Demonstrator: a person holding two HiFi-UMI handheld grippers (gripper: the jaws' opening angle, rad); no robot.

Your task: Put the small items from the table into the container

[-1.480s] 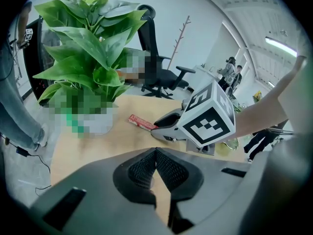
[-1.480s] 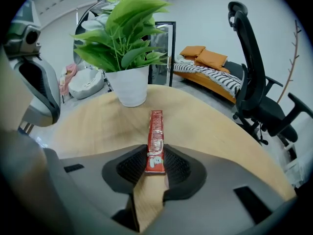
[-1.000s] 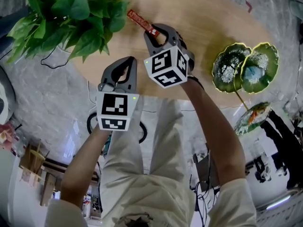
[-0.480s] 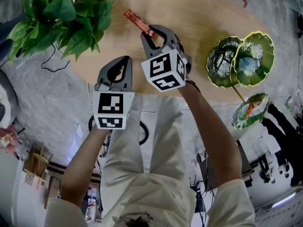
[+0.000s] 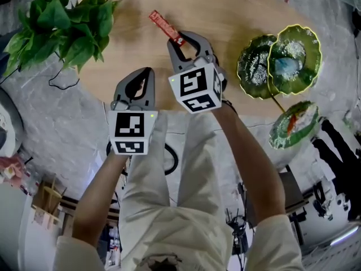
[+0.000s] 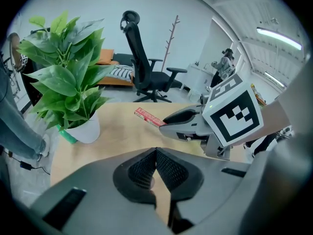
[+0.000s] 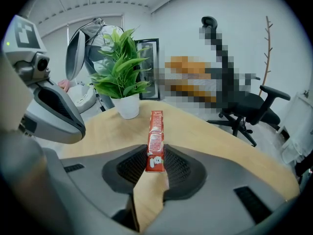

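My right gripper [image 5: 181, 38] is clamped on the near end of the red packet [image 7: 155, 141]. The rest of the packet juts out past the jaws over the wooden table [image 5: 237, 16]. My left gripper [image 6: 156, 153] has its jaws pressed together with nothing in them, and it hangs just beside the right one at the table's near edge. A potted plant [image 5: 62, 24] stands at the table's left end, well apart from the packet. The green leaf-shaped dishes [image 5: 279, 61] sit at the right end, apart from both grippers. An office chair [image 6: 142, 67] stands beyond the table.
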